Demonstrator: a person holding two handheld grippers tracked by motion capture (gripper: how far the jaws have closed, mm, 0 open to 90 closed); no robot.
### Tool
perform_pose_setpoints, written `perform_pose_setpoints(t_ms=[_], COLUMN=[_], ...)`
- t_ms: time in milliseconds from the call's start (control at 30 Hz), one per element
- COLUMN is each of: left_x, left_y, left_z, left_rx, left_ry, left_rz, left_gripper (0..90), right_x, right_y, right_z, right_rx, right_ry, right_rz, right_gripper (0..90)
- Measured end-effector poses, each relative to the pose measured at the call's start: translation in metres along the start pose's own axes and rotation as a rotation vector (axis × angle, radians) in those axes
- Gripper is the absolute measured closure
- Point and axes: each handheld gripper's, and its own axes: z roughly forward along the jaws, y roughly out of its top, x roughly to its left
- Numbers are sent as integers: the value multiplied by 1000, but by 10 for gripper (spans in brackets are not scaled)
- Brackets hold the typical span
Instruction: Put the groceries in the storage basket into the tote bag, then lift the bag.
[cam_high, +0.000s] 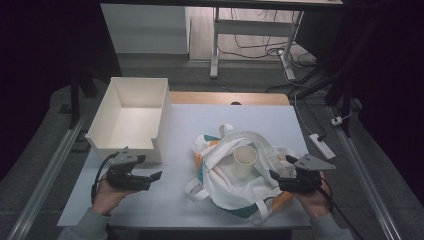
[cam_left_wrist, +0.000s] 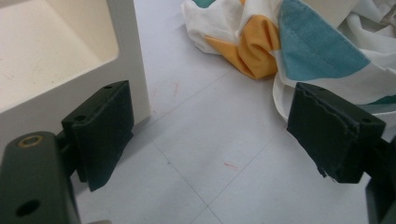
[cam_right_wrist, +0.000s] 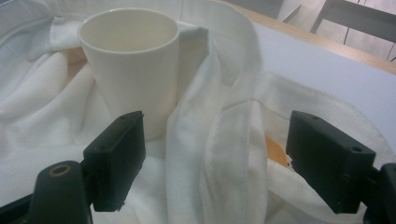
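A white cloth bag (cam_high: 235, 177) with teal and orange patches lies crumpled on the table, its orange and teal folds (cam_left_wrist: 280, 46) showing in the left gripper view. A cream cup (cam_high: 244, 161) stands upright on the bag, close in front of my right gripper (cam_right_wrist: 215, 158). That right gripper (cam_high: 281, 169) is open at the bag's right edge, its jaws over the white fabric (cam_right_wrist: 219, 140). My left gripper (cam_high: 150, 167) is open above bare table, between the white bin (cam_high: 131, 116) and the bag, holding nothing.
The white open-top bin (cam_left_wrist: 56, 60) stands at the table's left, its corner just beside my left jaw. A wooden strip (cam_high: 227, 98) runs along the far table edge. A power strip (cam_high: 321, 145) lies on the floor to the right.
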Motion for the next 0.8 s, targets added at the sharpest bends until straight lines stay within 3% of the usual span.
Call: perform_pose_setpoints(t_ms=[800], left_x=[-2], left_y=[-5], left_z=[3], left_rx=[10], left_ry=[2], left_rz=[1], left_gripper=[148], right_x=[0], right_y=[0], right_z=[0], right_rx=[-3], right_ry=[-1], right_rz=[-3], right_gripper=[201])
